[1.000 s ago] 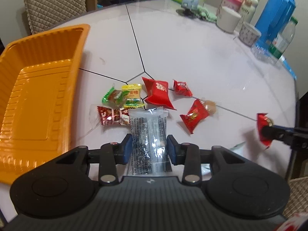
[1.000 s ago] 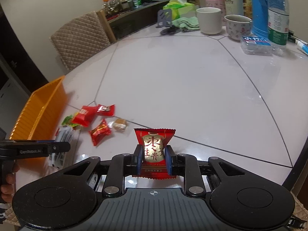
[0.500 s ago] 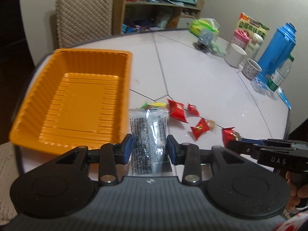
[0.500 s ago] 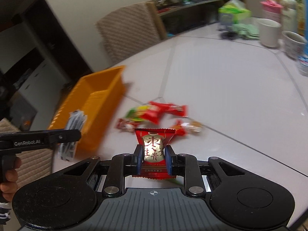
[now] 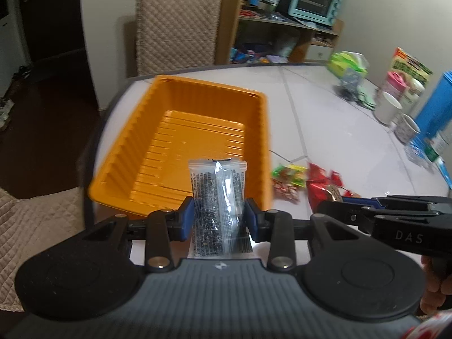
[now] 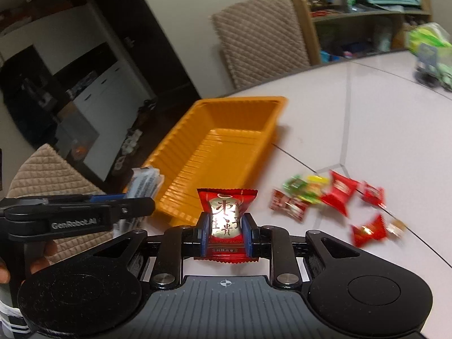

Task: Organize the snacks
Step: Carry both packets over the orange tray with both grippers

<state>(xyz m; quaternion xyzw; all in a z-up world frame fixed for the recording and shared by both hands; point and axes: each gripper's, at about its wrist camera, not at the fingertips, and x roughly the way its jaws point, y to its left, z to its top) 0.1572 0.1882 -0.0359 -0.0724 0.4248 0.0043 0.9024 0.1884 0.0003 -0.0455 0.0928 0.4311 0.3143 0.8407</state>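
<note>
— Both grippers have swung off the snack pile toward the orange tray (image 5: 262, 130) since a second ago; the tray now fills the middle of both views, where it sat off to the left before.

— And what are they carrying?

— The left gripper (image 5: 219, 220) has its blue pads (image 5: 188, 219) pressed onto the sides of a clear packet of dark seeds (image 5: 217, 197), jaws only as wide as the packet. The right gripper (image 6: 225, 236) is pinched narrowly on a red and gold candy (image 6: 226, 214). Both snacks are in the air, at the tray's near rim, not in it.

— So nothing dropped yet?

— No, the tray looks bare inside (ribbed floor, no wrappers visible). My read is that the carry is nearly over and release comes next, once each snack is clear of the rim.

— How much remains?

— A cluster of wrapped candies (image 6: 325, 197), red, green and yellow, lies on the white table (image 6: 395, 141) just right of the tray, so I'd say it's early days. Mugs and a blue flask (image 5: 435, 107) stand well apart at the far edge.
</note>
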